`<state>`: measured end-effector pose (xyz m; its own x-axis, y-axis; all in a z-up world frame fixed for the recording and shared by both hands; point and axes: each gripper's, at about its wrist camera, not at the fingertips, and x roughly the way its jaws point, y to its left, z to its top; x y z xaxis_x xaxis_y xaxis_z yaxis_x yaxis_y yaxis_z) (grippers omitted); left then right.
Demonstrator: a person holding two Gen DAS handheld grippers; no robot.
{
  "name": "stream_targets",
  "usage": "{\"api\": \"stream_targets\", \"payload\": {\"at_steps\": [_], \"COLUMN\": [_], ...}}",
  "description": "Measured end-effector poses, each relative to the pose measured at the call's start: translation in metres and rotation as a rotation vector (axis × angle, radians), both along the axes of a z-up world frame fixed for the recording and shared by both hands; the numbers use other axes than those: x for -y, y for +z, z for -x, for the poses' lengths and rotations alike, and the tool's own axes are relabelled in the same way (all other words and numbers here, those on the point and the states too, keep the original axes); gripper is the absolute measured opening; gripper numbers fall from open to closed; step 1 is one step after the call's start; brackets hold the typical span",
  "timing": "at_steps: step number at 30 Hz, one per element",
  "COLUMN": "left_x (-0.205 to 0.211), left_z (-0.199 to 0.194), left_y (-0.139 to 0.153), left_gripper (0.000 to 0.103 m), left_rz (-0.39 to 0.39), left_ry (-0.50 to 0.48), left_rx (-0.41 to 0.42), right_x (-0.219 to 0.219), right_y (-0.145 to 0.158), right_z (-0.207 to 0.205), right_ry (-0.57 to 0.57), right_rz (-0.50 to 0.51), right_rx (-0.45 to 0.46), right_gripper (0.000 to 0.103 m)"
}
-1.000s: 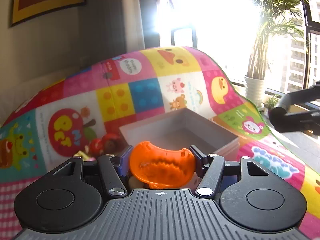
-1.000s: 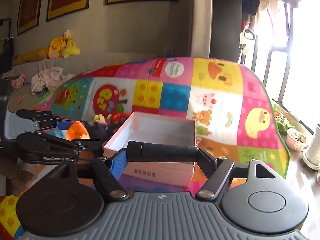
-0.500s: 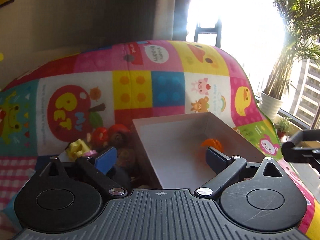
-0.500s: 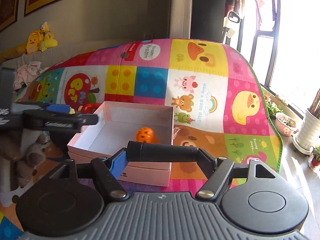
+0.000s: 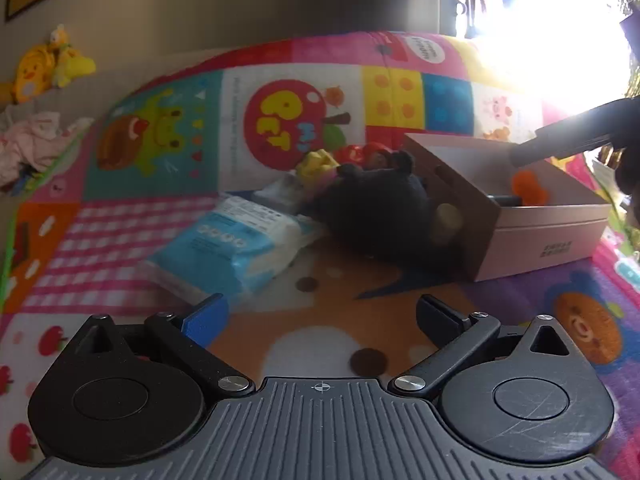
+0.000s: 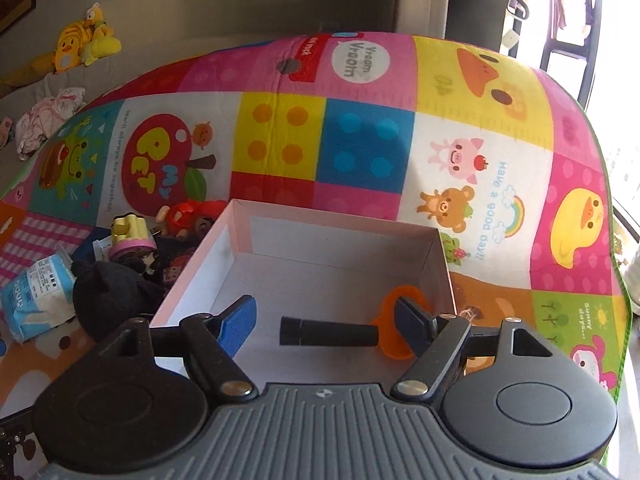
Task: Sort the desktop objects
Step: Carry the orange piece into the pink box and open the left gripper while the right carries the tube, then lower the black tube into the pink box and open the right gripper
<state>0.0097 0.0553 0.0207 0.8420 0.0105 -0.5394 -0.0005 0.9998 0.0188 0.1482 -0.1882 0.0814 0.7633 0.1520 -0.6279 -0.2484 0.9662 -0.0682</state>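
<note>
On the colourful play mat [image 5: 120,240], my left gripper [image 5: 320,316] finishes spreading, empty, facing the soft black plush toy [image 5: 384,208] beside the pink cardboard box [image 5: 552,232]. I'd pinch its squishy middle. My right gripper [image 6: 324,316] is spread too, empty.

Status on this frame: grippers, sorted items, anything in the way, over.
Left gripper opening, empty, above mat. Right gripper open over box; black cylinder and orange toy inside. No obstruction seen.
</note>
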Motion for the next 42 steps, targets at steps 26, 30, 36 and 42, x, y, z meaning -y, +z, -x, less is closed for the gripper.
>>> {"api": "stream_targets", "payload": {"at_steps": [26, 30, 36, 42], "left_x": [-0.057, -0.056, -0.055, -0.03], "left_z": [0.003, 0.003, 0.002, 0.006], "left_y": [-0.012, -0.012, -0.012, -0.003], "left_gripper": [0.103, 0.103, 0.103, 0.103], "left_rz": [0.287, 0.282, 0.276, 0.164], "left_ry": [0.179, 0.177, 0.178, 0.058], "left_rx": [0.001, 0.0, -0.006, 0.044], "right_x": [-0.176, -0.162, -0.116, -0.052], "right_y": [-0.075, -0.071, -0.068, -0.055], "right_z": [0.088, 0.119, 0.153, 0.16], "right_ry": [0.525, 0.535, 0.448, 0.255], "right_rz": [0.826, 0.77, 0.679, 0.365], "right_rx": [0.242, 0.222, 0.128, 0.02], "right_gripper": [0.023, 0.008, 0.0, 0.002]}}
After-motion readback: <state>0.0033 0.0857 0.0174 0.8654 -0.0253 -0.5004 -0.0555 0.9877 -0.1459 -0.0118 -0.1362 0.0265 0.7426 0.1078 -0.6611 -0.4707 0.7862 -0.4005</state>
